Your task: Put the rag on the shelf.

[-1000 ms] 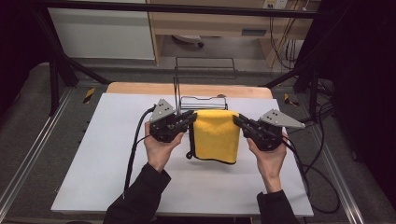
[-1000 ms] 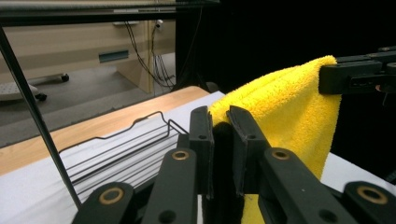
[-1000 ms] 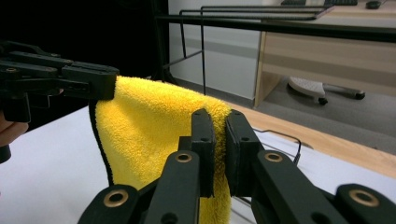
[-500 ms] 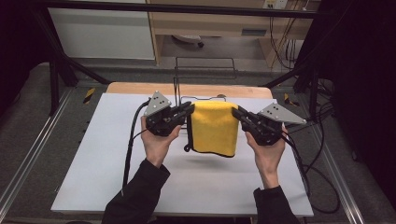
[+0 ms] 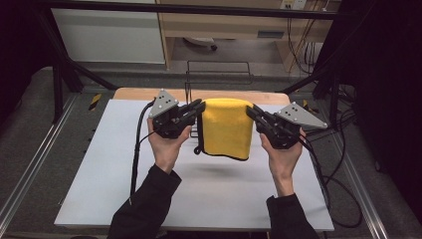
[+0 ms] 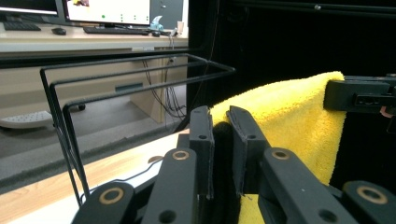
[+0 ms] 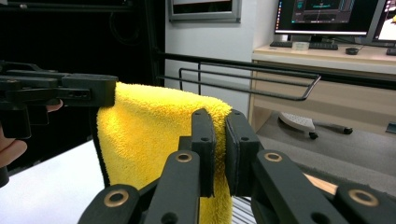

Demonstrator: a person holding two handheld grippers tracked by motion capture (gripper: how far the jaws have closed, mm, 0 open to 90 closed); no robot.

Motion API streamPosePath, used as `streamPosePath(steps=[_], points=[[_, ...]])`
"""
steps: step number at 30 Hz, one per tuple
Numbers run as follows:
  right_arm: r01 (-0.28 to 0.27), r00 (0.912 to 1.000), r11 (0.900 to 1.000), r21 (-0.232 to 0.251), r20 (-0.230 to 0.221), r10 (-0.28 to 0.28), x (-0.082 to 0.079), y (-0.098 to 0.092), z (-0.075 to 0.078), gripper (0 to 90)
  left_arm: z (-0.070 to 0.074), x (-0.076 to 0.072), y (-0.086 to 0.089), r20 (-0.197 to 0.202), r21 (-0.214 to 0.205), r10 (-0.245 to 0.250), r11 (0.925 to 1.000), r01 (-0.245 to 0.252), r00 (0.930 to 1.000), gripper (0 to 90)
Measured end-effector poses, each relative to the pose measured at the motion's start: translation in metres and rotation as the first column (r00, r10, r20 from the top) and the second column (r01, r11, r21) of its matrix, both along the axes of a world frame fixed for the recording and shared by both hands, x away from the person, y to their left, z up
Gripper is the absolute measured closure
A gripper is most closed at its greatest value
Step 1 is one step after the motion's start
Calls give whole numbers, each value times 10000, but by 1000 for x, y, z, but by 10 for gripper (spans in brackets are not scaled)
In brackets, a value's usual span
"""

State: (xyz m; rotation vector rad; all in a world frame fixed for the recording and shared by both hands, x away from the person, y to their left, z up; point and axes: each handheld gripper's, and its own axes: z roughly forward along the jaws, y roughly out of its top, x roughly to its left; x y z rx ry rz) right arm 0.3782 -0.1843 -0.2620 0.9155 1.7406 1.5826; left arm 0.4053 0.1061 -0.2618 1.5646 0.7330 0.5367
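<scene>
A yellow towel (image 5: 226,127) hangs folded in the air above the white table top (image 5: 99,164), stretched between both grippers. My left gripper (image 5: 200,105) is shut on its upper left edge, and my right gripper (image 5: 250,109) is shut on its upper right edge. In the left gripper view the jaws (image 6: 219,116) pinch the towel (image 6: 289,116), with the right gripper (image 6: 359,95) clamped on the far side. In the right gripper view the jaws (image 7: 219,119) pinch the towel (image 7: 149,135), and the left gripper (image 7: 100,91) holds the opposite edge. A black wire rack (image 5: 219,62) stands just behind the towel.
The rack's rails (image 6: 140,70) (image 7: 252,70) run level just beyond the towel's top edge. A wooden strip (image 5: 139,93) borders the table's far side. Cables (image 5: 343,164) trail off the right edge. Desks with monitors stand in the background.
Both hands have lifted the towel higher off the table and carried it a little toward the rack. Both grips look the same.
</scene>
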Motion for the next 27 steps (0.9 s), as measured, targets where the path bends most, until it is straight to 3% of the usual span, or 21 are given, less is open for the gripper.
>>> streamPosePath(steps=[27], points=[[305, 9950, 9993, 193, 942, -322, 14, 9, 46, 838, 48, 14, 2, 847, -646, 396, 9973, -342, 9956, 798]])
